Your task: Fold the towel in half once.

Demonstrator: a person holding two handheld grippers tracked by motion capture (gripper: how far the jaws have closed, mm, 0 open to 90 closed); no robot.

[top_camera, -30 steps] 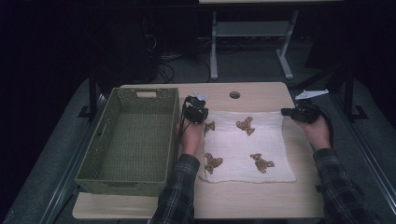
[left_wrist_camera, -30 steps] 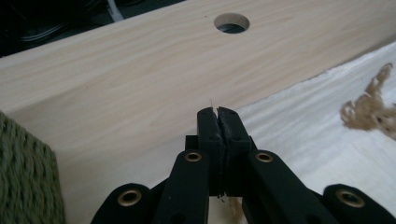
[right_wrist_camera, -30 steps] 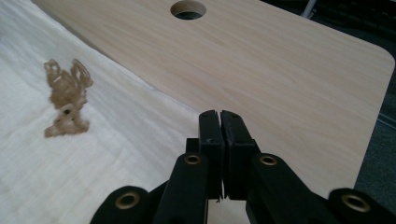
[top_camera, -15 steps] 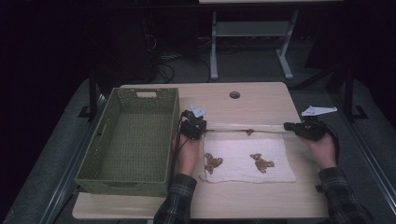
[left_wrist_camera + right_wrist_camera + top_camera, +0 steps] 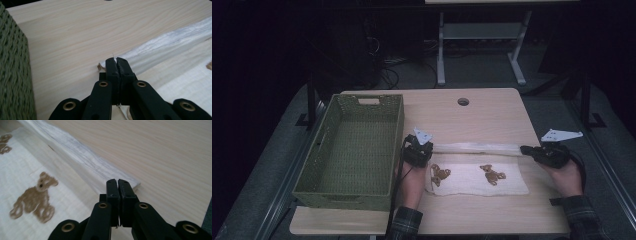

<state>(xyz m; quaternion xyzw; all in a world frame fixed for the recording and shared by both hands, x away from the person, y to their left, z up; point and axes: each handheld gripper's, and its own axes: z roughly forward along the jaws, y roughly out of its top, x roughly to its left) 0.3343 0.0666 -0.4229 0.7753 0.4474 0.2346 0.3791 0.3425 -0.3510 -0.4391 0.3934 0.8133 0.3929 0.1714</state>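
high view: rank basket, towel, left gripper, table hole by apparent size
1. green woven basket
2. white bear-print towel, part folded over
3. left gripper
4. table hole

No close calls; the gaps between them are plain.

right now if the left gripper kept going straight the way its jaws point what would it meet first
Probably nothing soon: the left gripper, shut on the white bear-print cloth, points across bare light wooden tabletop. The woven green basket lies off to the side of that line. Depth beyond is unclear.
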